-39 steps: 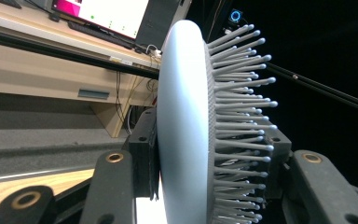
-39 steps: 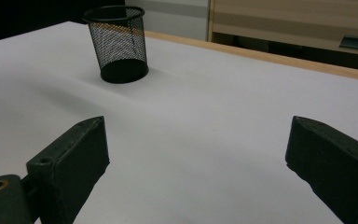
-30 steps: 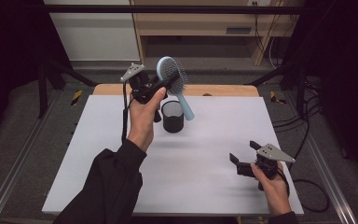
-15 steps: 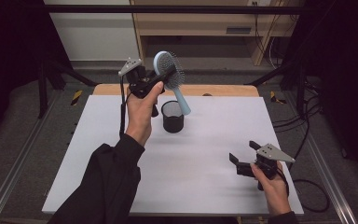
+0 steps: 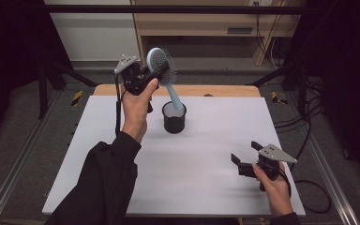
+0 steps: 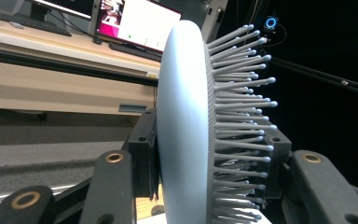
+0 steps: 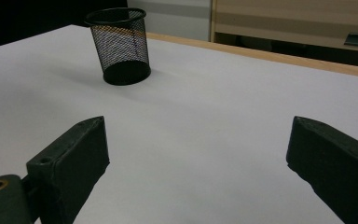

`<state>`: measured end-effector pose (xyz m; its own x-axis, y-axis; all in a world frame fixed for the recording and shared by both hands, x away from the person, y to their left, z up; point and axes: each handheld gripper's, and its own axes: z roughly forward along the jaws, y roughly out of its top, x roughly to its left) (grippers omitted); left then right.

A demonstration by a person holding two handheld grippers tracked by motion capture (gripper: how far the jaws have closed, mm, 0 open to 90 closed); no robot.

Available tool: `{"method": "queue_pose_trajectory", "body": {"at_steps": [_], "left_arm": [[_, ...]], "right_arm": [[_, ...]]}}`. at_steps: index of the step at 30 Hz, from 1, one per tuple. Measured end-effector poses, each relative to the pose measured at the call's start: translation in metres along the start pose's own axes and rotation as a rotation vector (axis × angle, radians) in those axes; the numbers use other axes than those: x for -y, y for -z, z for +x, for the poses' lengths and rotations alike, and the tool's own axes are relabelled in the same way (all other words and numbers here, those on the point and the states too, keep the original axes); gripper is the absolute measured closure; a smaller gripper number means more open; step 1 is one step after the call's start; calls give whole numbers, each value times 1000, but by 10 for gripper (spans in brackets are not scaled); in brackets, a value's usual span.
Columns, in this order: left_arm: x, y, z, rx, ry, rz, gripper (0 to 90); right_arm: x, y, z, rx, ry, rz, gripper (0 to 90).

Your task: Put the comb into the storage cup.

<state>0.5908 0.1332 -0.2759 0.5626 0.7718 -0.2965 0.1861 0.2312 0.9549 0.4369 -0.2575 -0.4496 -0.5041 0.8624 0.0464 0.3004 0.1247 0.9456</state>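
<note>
Your left tool (image 5: 155,74) pinches the blue hairbrush (image 5: 161,61) by its head, raised above the black mesh cup (image 5: 174,117), handle tip at the cup's rim. Your right tool (image 5: 244,158) sits spread on the counter (image 5: 206,154), well apart from the cup.

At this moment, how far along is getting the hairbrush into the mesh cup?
Done: the left gripper has the blue hairbrush clamped by its head, lifted off the table. In hand: the handle tip hangs by the rim of the black mesh cup; whether it is inside is unclear. Left: lower and release. The right gripper rests open, empty.
</note>
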Motion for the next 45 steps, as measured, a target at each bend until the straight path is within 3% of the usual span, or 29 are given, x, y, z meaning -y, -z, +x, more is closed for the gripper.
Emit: {"method": "queue_pose_trajectory", "body": {"at_steps": [15,45], "left_arm": [[4,-2,6,-21,-33,9,521],[13,-6,4,-13,-41,23,521]], "right_arm": [[0,0,0,1,3,1,58],[0,0,-1,2,4,3,57]]}}
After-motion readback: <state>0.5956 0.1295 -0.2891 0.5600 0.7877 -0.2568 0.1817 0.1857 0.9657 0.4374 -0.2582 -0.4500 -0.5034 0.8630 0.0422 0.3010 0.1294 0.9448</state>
